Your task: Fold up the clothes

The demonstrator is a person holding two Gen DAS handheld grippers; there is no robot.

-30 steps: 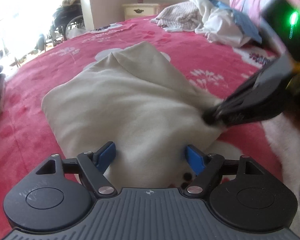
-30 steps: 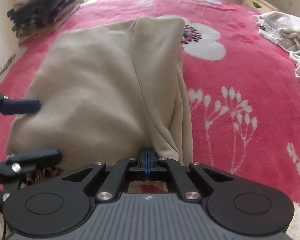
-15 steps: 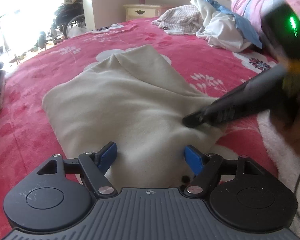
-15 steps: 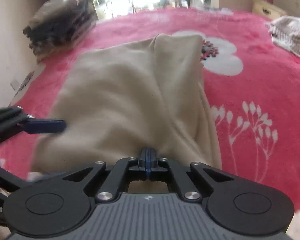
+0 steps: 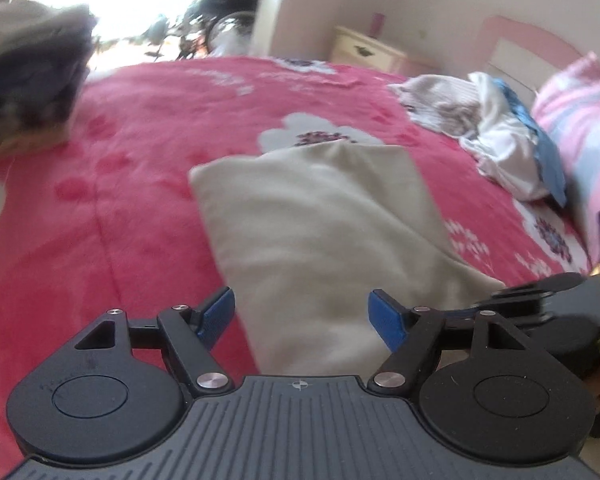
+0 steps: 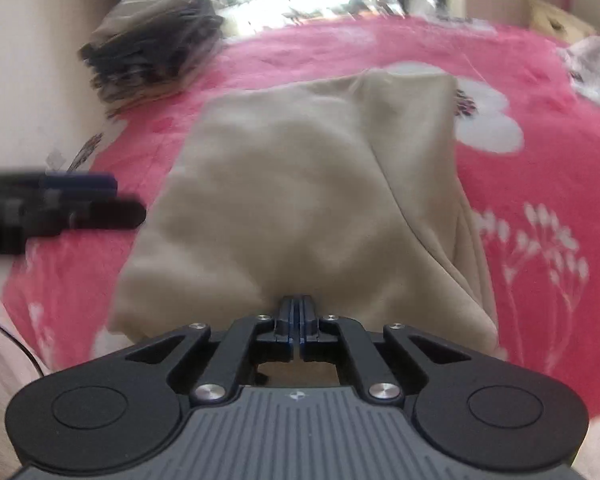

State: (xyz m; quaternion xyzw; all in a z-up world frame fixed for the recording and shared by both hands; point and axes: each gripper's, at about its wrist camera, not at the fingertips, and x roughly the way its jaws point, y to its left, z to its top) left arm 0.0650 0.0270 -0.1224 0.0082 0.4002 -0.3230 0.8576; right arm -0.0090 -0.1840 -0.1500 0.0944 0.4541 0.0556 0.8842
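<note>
pinching beige garment (image 6: pixel 300 200) hem, right gripper (image 6: pixel 300 312) clamped tight; left gripper (image 5: pixel 300 312) gaping wide, holding nothing

Left gripper (image 5: pixel 302 314) fingers apart; right gripper (image 6: pixel 299 312) clamped

Soft cloth on a fleecy bed cover

The beige garment (image 5: pixel 320 216) is matt, soft cloth; the pink bed cover (image 5: pixel 140 168) below looks plush and fuzzy. The left hand-held gripper (image 5: pixel 302 312) is matt black plastic with blue pads and shiny metal screws.
</note>
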